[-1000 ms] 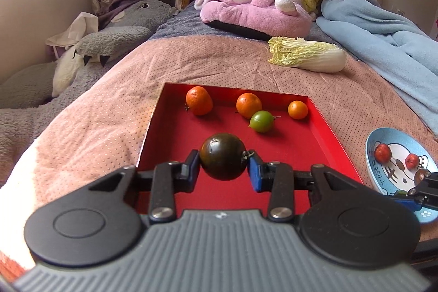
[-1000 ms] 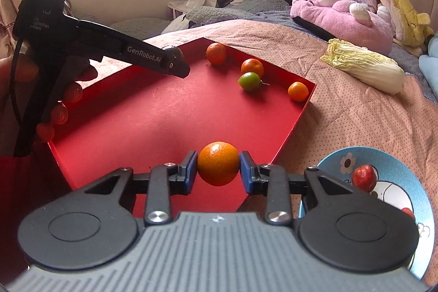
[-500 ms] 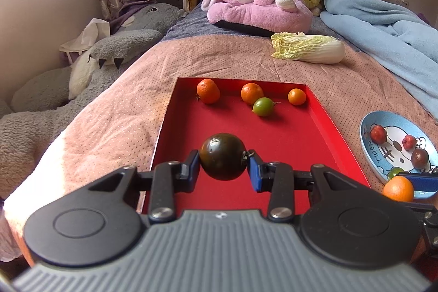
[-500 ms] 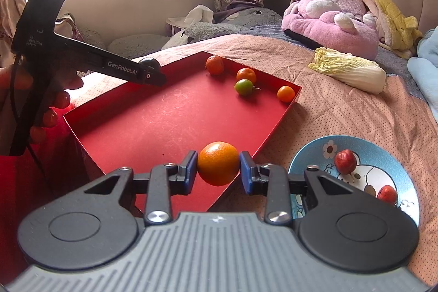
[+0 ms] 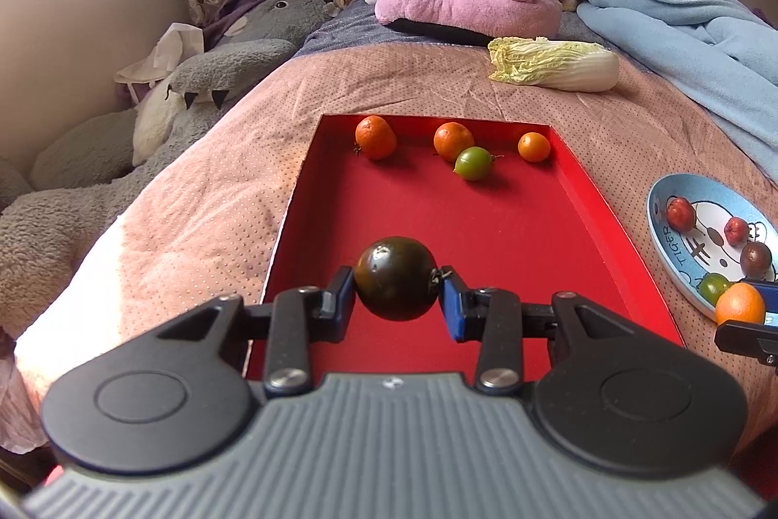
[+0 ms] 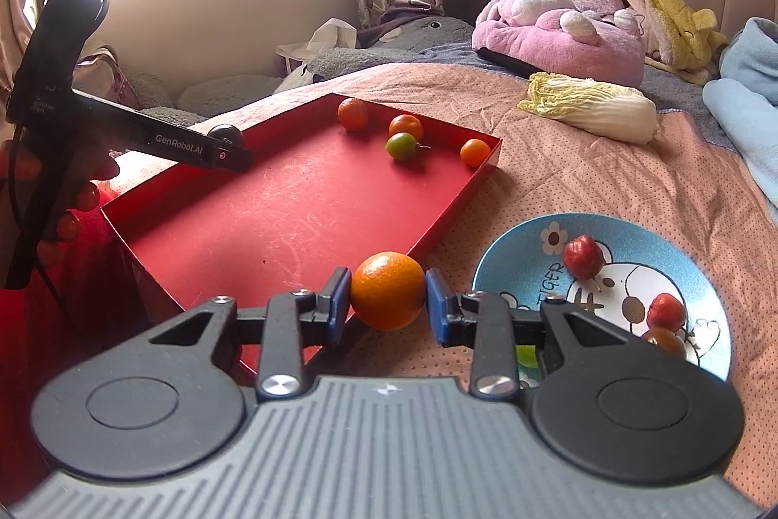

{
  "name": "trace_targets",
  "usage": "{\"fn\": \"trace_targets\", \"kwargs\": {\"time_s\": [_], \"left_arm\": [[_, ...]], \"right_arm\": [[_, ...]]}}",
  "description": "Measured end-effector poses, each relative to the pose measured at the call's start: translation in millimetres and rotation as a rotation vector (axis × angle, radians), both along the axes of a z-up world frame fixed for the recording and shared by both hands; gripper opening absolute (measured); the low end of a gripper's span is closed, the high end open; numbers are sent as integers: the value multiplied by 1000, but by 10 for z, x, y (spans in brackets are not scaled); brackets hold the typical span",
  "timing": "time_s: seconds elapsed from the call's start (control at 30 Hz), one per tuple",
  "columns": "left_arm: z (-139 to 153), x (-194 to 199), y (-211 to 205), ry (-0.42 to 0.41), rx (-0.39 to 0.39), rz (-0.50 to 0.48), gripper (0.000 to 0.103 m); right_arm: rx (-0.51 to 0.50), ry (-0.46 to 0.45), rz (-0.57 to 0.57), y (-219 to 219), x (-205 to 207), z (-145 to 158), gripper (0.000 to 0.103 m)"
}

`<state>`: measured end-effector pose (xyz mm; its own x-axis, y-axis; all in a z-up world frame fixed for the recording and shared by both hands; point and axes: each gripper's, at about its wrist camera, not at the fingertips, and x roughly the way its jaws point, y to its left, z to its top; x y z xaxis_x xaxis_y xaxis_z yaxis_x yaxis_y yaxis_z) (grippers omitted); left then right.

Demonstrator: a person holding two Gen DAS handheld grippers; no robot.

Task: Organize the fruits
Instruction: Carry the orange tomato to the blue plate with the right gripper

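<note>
1. The left gripper (image 5: 396,293) has its jaws clamped on a dark round fruit (image 5: 396,278), which hangs over the near part of the red tray (image 5: 510,237).
2. The right gripper (image 6: 387,300) has its jaws clamped on an orange (image 6: 387,290), which hangs above the bed cover, between the near corner of the tray and the blue plate (image 6: 510,261).
3. At the far end of the tray lie three orange fruits, and a green fruit (image 5: 472,163) touches the middle one.
4. The plate lies on the bed just beside the tray's right edge. It holds two red fruits (image 6: 582,257), a dark one and a green one; the right gripper's body partly hides the last.
5. A napa cabbage (image 5: 554,69) lies on the bed beyond the tray, well apart from it.
6. Behind the cabbage there is a pink plush toy (image 5: 462,1), and a blue blanket (image 5: 680,32) covers the right side of the bed.
</note>
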<state>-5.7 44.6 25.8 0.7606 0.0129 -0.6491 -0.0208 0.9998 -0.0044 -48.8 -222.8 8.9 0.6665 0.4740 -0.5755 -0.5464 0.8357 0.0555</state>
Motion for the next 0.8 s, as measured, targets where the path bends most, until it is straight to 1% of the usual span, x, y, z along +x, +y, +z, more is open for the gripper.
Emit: {"fn": "trace_targets", "kwargs": {"time_s": [0.47,0.8], "left_arm": [[-98,26,-39,26,1,-10,40],[-56,41,-100,16,2,-30,40]], "right_arm": [[8,27,-43,-169,4,-122,39],[19,11,-74,-301,19,-81,39]]}}
